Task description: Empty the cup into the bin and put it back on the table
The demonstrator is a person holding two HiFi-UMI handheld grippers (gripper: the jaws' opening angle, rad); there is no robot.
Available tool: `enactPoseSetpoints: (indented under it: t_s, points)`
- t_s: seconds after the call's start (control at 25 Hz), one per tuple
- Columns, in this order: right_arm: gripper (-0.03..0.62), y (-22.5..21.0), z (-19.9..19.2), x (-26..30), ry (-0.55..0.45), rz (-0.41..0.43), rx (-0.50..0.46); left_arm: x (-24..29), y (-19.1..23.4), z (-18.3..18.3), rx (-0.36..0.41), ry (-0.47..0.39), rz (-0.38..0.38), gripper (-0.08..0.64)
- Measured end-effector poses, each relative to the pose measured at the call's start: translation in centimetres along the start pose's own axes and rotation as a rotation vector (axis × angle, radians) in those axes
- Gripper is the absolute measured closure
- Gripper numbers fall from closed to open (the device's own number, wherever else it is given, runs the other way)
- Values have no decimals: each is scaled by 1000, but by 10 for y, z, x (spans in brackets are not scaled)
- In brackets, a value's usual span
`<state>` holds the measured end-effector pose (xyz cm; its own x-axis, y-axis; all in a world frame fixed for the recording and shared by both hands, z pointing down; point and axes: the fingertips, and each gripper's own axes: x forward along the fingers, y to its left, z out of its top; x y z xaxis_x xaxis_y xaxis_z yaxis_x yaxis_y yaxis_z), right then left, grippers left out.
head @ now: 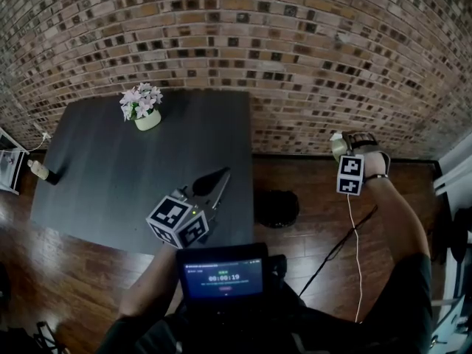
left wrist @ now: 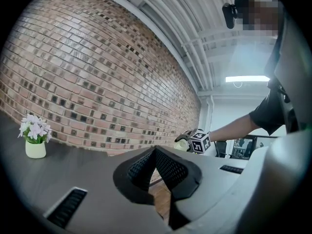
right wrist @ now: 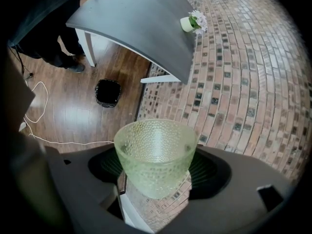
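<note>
My right gripper (right wrist: 157,175) is shut on a pale green dimpled glass cup (right wrist: 156,152), its pads pressed on the cup's two sides. Nothing shows inside the cup. In the head view the cup (head: 338,145) and right gripper (head: 342,148) hang to the right of the dark table (head: 110,168), close to the brick wall and above the wooden floor. The black bin (head: 276,207) stands on the floor by the table's right edge, to the left of the cup. My left gripper (head: 212,184) hovers over the table's near right corner, jaws shut and empty.
A small pot of pale flowers (head: 144,108) stands at the table's far side. A pale object (head: 38,169) lies at its left edge. A white cable (head: 356,242) and a dark rod cross the floor under my right arm. A screen (head: 223,277) sits at my chest.
</note>
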<state>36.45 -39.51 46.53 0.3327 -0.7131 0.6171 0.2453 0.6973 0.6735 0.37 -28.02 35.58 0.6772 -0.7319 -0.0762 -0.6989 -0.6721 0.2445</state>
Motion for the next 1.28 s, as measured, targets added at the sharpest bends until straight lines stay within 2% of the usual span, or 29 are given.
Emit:
enactPoseSetpoints:
  t_s: [0.2,0.28,0.76,1.04,1.28]
  points:
    - [202,5,3,-1,-8,3,-11,-3,0,-2,-3,5,4,557]
    - [202,3,3,-1,-11,5,16,-4,0,-2,-2,4,4,557]
    - [202,6,6,-4,-131,54,356,-8,-4,-2,-16,5,0,557]
    - [202,19,-3,7,-211,129,638,-7,-7,-5,-8,24,-2,557]
    - [202,31,-14,15,-333,177,997,-11,-8,-4,-7,25,-3,557]
